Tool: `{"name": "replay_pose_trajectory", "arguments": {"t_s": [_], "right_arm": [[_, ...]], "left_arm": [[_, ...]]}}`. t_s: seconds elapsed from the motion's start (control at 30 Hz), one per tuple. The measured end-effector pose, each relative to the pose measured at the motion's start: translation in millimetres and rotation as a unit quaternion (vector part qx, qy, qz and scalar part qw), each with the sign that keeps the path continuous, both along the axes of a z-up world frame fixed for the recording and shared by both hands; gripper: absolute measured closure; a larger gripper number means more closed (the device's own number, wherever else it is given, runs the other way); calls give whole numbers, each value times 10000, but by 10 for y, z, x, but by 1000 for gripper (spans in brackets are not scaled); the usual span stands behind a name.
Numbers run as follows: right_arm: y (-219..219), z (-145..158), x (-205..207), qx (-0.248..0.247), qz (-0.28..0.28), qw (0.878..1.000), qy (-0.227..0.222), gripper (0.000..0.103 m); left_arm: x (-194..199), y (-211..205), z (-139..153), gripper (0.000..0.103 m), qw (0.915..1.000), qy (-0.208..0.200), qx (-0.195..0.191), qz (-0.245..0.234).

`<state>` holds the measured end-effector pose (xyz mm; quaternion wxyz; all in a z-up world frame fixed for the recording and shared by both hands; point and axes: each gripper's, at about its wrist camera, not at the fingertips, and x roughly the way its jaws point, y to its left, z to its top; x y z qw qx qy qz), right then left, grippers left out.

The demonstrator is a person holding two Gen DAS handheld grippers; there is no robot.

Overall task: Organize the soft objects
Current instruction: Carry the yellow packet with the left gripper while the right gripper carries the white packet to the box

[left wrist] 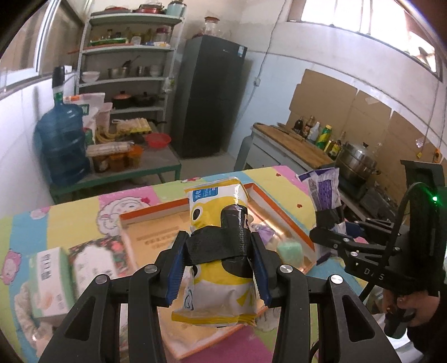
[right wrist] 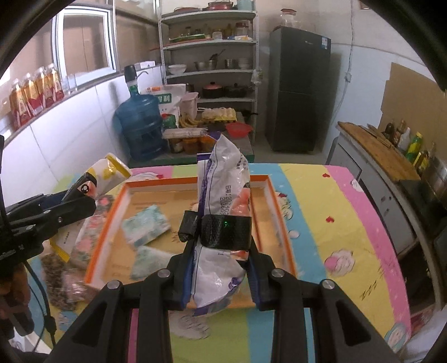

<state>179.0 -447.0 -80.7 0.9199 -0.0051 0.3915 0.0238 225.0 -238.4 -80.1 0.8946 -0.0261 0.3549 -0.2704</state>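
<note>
While the left gripper point(left wrist: 218, 251) pinches the yellow packet point(left wrist: 215, 262) above the orange-rimmed tray point(right wrist: 192, 181), a slack squeeze could let it slide out onto loose packs at near left. Rightward, the right gripper point(right wrist: 220, 240) clamps the purple-white bag point(right wrist: 220, 184) over the tray; its floppy top may flop past the rim.

Printed digits "2024" on the white-purple packet point(right wrist: 220, 201).

Daylight pours in from the high wall windows point(left wrist: 371, 19), which blow out to white in the left wrist view, leaving the kitchen bright and evenly lit with soft shadows. Both fisheye pictures bend straight lines and darken to black at the corners. Packets on the pastel patchwork tablecloth point(right wrist: 329, 212) smear with motion blur.
</note>
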Motion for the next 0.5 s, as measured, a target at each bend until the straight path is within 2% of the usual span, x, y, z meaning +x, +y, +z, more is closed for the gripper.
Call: {"name": "replay_pose_trajectory", "arguments": {"t_s": [0.5], "right_arm": [[-360,-339,841,-199,419,9977,502,70]], "left_arm": [[521,-552,-403,58,9988,410,225,155]]}}
